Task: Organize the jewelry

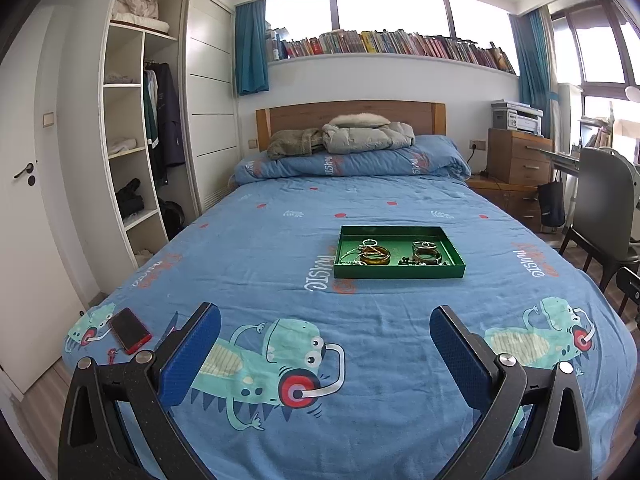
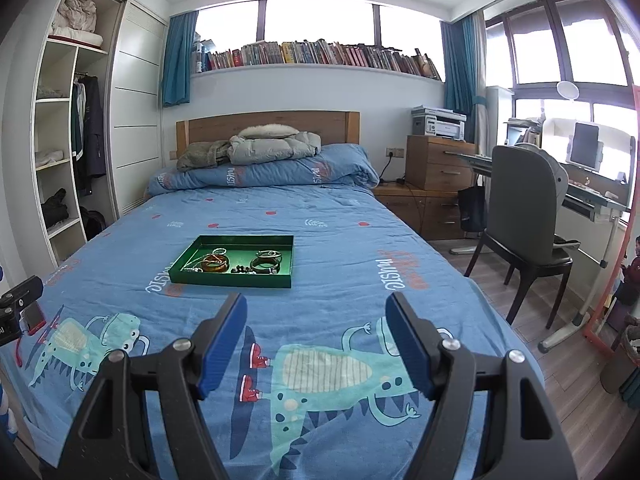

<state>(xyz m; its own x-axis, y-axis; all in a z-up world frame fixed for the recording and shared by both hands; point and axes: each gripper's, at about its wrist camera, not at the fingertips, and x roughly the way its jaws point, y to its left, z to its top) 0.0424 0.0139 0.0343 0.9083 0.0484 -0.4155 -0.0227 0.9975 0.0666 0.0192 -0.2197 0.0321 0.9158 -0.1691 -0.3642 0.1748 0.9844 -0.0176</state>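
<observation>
We hold both tongs, left (image 1: 325, 332) and right (image 2: 316, 318), wide open and empty; tangled jewelry (image 1: 394, 255) mid-frame in the tray (image 1: 400, 272) may snag when lifted.

Both grippers, left gripper (image 1: 325, 322) and right gripper (image 2: 316, 310), have black frames, silver screws and blue textured jaws.

The word "music" is printed again and again on the blue bedsheet (image 1: 280, 240), upside down from here: in white just beside the near left corner of the green tray (image 1: 400, 272), in orange at the right edge, and on the folded quilt (image 1: 352, 164) at the far end. The book spines (image 1: 400, 42) are too small to read.
</observation>
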